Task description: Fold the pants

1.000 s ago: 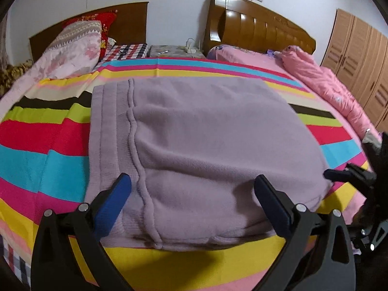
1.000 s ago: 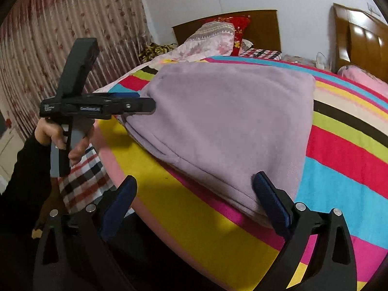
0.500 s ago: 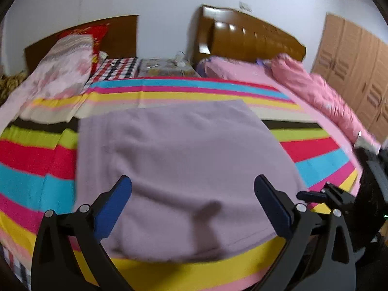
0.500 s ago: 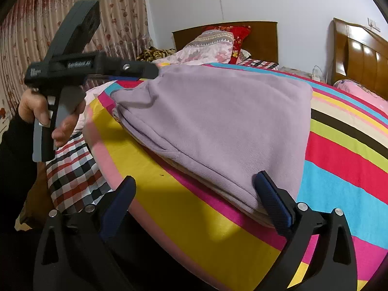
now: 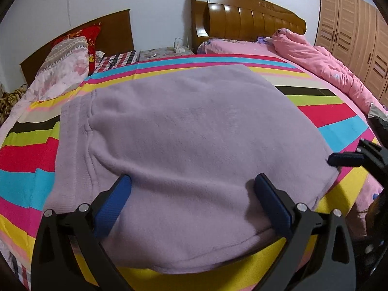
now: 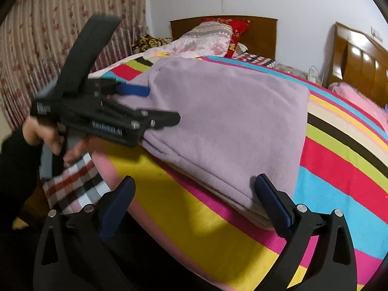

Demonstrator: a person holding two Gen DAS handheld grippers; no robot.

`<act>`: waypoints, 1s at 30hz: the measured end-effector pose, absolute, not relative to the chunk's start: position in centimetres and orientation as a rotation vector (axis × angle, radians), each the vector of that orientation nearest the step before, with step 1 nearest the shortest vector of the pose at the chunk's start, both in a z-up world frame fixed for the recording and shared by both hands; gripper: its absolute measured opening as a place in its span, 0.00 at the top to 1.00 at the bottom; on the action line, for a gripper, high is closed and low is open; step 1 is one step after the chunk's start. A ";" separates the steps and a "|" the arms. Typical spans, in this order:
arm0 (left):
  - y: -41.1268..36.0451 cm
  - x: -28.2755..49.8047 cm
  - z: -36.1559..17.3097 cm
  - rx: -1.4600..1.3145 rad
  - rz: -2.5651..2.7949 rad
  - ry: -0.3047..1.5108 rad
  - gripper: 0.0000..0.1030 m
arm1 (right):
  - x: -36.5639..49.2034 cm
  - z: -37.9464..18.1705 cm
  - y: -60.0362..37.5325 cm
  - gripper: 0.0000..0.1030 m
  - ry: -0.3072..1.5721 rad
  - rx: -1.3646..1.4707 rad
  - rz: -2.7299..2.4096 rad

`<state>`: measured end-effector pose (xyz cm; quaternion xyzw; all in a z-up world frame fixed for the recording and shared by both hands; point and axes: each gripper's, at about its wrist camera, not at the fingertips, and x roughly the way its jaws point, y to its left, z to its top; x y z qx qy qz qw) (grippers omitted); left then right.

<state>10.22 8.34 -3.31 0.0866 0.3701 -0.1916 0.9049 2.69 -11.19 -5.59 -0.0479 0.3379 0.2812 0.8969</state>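
Observation:
The lilac fleece pants [image 5: 189, 131] lie folded into a thick rectangle on the striped bedspread [image 5: 24, 145], near the bed's front edge. My left gripper [image 5: 191, 189] is open, its blue pads resting on top of the pants' near edge. It also shows in the right wrist view [image 6: 160, 104], over the pants' [image 6: 230, 121] left corner. My right gripper [image 6: 196, 189] is open and empty at the pants' near right corner, its right pad touching the fold. It appears at the right edge of the left wrist view [image 5: 339, 162].
Pillows [image 5: 65, 65] and wooden headboards [image 5: 247, 17] stand at the far side. A pink quilt [image 5: 322, 63] lies at the right, wardrobes [image 5: 359, 31] beyond. A curtain [image 6: 48, 36] hangs left; a checked cloth [image 6: 72, 184] hangs off the bed's edge.
My left gripper has moved forward and down onto the pants' near edge. The right gripper has come closer to the pants' corner. Both stay open.

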 end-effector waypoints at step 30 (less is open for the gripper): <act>11.3 -3.1 4.2 0.268 -0.072 0.349 0.01 | -1.9 -1.5 -17.7 0.06 0.525 0.119 0.377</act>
